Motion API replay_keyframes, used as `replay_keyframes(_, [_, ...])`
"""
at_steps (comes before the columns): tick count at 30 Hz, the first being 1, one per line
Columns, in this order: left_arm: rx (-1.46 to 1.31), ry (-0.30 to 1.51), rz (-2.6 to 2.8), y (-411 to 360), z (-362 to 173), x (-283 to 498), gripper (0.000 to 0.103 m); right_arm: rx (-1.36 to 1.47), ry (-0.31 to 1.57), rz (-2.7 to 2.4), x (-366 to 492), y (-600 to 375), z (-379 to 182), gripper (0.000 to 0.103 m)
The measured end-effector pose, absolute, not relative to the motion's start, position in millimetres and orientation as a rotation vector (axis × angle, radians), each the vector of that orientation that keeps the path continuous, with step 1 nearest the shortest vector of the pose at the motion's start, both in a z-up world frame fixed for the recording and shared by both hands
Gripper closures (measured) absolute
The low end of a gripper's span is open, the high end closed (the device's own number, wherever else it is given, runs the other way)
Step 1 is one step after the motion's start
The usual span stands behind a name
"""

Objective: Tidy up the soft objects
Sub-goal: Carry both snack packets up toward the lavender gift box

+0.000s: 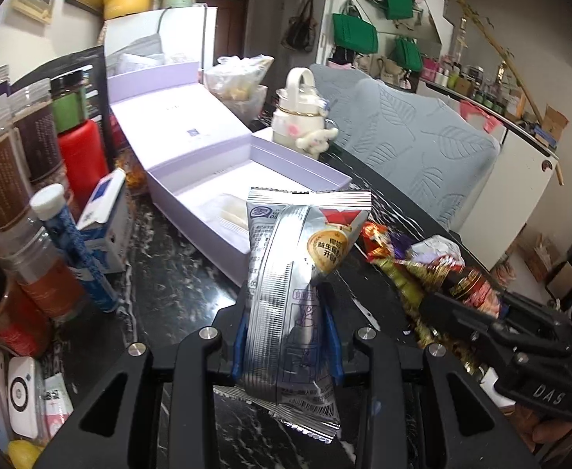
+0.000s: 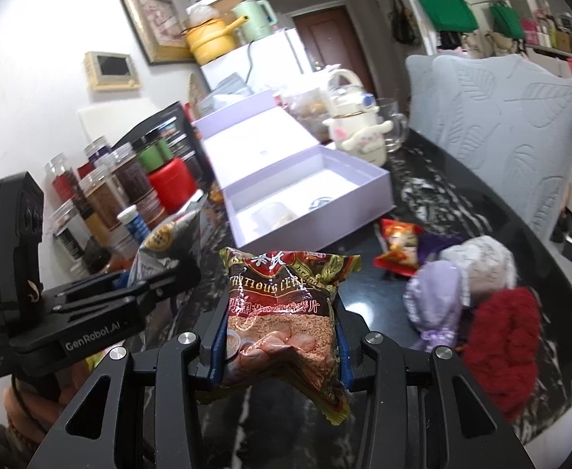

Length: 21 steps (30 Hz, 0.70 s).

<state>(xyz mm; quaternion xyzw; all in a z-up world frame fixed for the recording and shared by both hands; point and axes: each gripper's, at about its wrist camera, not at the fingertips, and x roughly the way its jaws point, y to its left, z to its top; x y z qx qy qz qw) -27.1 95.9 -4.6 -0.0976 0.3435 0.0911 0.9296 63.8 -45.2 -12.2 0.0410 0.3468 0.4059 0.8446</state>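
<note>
My left gripper (image 1: 287, 297) is shut on a silver foil snack packet (image 1: 297, 273), held upright above the dark marbled table (image 1: 176, 285). My right gripper (image 2: 280, 312) is shut on a brown cereal packet (image 2: 282, 312). In front of both stands an open lilac box (image 1: 246, 179) (image 2: 325, 195) with a small white item inside. In the left wrist view, the right gripper (image 1: 481, 305) shows at the right with its packet. The left gripper (image 2: 141, 281) appears at the left of the right wrist view. A red-orange snack packet (image 2: 397, 246), lilac and grey pouches (image 2: 438, 305) and a red knitted piece (image 2: 501, 348) lie to the right.
Spice jars, a red canister (image 1: 82, 160) and a blue tube (image 1: 78, 250) crowd the table's left side. A cream jug with a plush figure (image 1: 305, 121) and a glass cup (image 2: 391, 125) stand behind the box. A grey padded chair (image 1: 415, 144) sits at the table's right.
</note>
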Motion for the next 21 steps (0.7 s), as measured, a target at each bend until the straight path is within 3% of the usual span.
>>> replay_keyframes(21, [-0.222,0.635,0.236,158.5,30.4,30.0,0.071,-0.005,0.651,0.940,123.2,28.5,24.6,0.061])
